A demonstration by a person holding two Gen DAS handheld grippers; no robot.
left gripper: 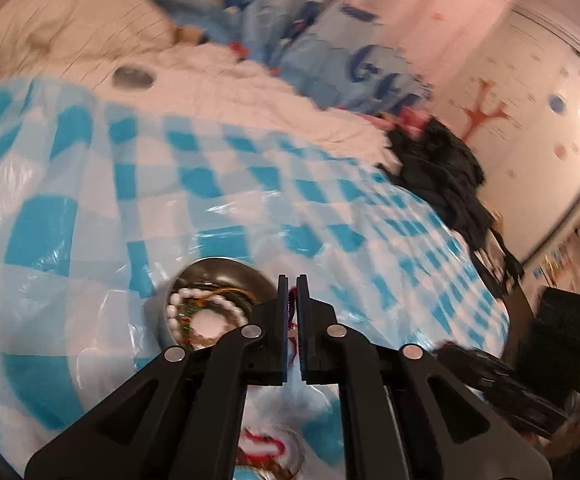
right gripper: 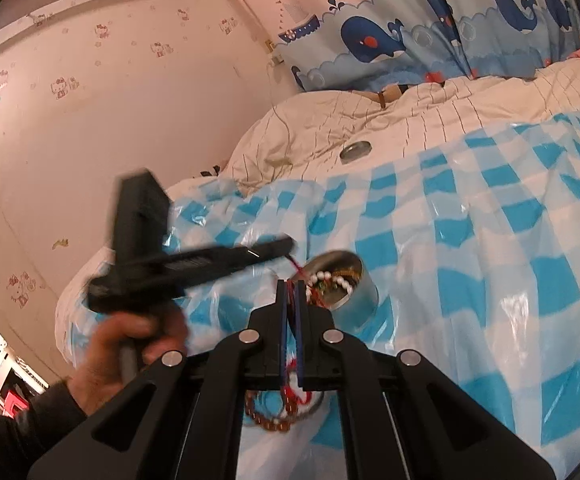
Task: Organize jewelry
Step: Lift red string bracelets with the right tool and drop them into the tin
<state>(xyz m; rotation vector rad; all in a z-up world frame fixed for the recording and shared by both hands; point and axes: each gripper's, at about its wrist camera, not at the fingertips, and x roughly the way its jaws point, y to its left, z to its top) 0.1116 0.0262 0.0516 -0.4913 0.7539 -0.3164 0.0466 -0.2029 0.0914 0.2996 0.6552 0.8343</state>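
A round metal tin (left gripper: 226,270) (right gripper: 355,298) sits on the blue checked plastic sheet and holds white bead bracelets (left gripper: 194,300) (right gripper: 329,278) and darker strands. My left gripper (left gripper: 293,280) is shut on a red cord (left gripper: 292,322), just right of the tin. In the right wrist view the left gripper (right gripper: 286,246) comes in from the left, a red cord (right gripper: 295,266) running from its tip. My right gripper (right gripper: 291,286) is shut on the same red cord, at the tin's near left rim. A brown bead bracelet (right gripper: 274,424) with red tassel hangs below it.
A metal lid (left gripper: 132,77) (right gripper: 355,150) lies on the white quilt beyond the sheet. Dark clothing (left gripper: 445,168) is heaped at the bed's right edge. Whale-print curtains (right gripper: 429,32) hang behind the bed. A wall (right gripper: 90,120) is on the left.
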